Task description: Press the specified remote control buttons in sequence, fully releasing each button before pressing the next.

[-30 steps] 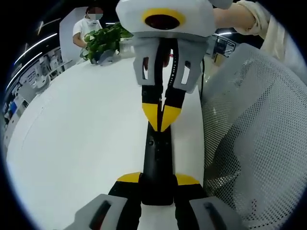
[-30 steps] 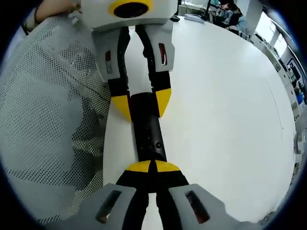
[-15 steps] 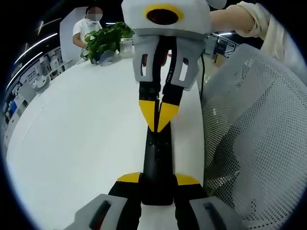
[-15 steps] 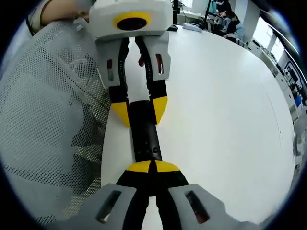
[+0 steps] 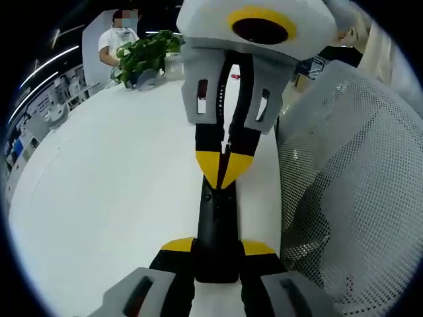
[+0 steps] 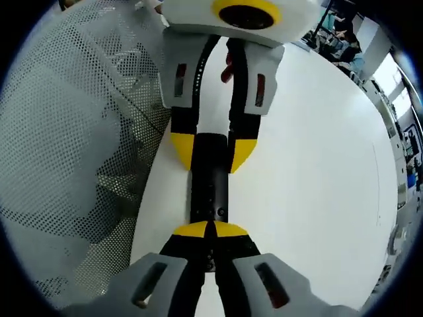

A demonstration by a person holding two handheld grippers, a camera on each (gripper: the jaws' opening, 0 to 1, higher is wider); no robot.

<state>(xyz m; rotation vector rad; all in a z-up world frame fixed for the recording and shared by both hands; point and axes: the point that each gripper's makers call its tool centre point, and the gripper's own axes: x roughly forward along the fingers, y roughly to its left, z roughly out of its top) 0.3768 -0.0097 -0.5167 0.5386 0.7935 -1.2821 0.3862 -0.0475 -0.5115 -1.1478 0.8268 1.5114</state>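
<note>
Hugging table (image 5: 99, 185) edge: remote (image 5: 217, 231), mesh (image 5: 350, 198).

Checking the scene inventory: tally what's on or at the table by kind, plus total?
Remote control: 1
Grippers: 2, left gripper and right gripper
Potted plant: 1
Mesh chair back: 1
Total: 5

Remote (image 5: 216, 231) near end hidden between left tool (image 5: 218, 254) jaws; button labels unreadable.

Closed right gripper (image 6: 209, 229) on black remote (image 6: 209, 188)
</note>
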